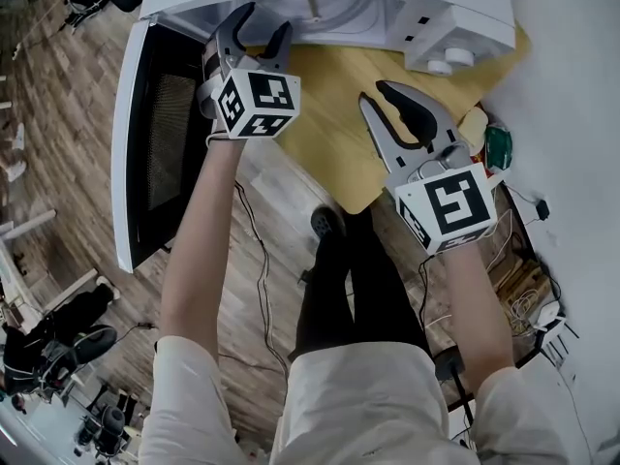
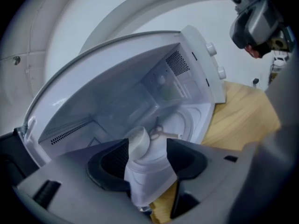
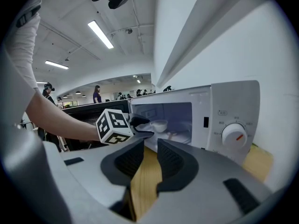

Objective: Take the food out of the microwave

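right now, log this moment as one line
phase: grasp | left tool: at mouth of open white microwave, shut on small white bowl | right tool: empty, jaws narrowly apart, over light wooden table

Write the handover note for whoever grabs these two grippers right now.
Left gripper: at the mouth of the microwave, jaws closed on the white bowl.
Right gripper: open, empty, over the wooden table in front of the microwave.
Door: swung wide open.
Bowl: just inside the cavity, near the front; its contents do not show.
Done: door opened, bowl gripped.
Left: draw the bowl out level and set it down, probably on the table.
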{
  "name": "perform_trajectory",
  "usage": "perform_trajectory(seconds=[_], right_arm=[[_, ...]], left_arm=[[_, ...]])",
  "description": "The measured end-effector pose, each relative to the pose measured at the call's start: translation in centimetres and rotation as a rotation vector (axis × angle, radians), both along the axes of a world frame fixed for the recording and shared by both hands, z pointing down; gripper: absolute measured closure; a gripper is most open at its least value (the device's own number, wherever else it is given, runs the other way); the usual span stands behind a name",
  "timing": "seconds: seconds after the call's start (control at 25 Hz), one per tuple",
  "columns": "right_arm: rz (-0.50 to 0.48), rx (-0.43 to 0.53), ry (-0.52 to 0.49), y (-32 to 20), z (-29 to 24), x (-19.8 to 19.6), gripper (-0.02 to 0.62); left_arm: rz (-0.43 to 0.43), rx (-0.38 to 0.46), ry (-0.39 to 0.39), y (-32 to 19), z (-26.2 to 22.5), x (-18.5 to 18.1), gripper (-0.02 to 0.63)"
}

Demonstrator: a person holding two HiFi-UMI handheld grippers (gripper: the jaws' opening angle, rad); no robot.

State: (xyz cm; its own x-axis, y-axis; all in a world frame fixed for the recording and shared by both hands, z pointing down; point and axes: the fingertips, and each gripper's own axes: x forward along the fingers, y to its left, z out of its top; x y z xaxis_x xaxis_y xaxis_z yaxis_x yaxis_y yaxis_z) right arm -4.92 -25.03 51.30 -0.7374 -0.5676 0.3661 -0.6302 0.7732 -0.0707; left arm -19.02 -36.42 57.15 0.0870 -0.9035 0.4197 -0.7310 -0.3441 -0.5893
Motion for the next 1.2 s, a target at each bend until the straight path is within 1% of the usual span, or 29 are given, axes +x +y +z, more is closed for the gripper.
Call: perform_trajectory(seconds=[0.12,0.28,0.44,0.56,0.92,1.2], right_arm=[[0.0,0.001,-0.004,-0.2,0.1,0.1,0.508],[0.005,-0.016,0.0,-0.3,0.2,0.3,0.508],[0.003,-0.014,-0.006,-0.4,0.5,0.3,0.508],[-0.002,-0.016,-0.008,-0.4,0.7,0.2,0.508],[-0.005,-0.031,-0.004,-0.3,1.0,0.5,0.508],[-0.006,-0.028,-0.008,-0.4,1.0,0.7,0.508]], left_arm=[[0.004,-0.007,-0.042,-0.8,0.5,-0.4,0.371],[0.006,-0.011,-0.079,-1.9,1.1,-0.6,0.371],[0.024,-0.004,-0.156,-3.0,1.5,-0.5,0.371],[0.03,-0.008,-0.192,-3.6,1.8,-0.4,0.371],[-0.005,-0.031,-0.238,-4.6,2.6,-0.7,0.373],[-0.037,-0.024,-0.28,-5.1,2.7,-1.0,0.416]])
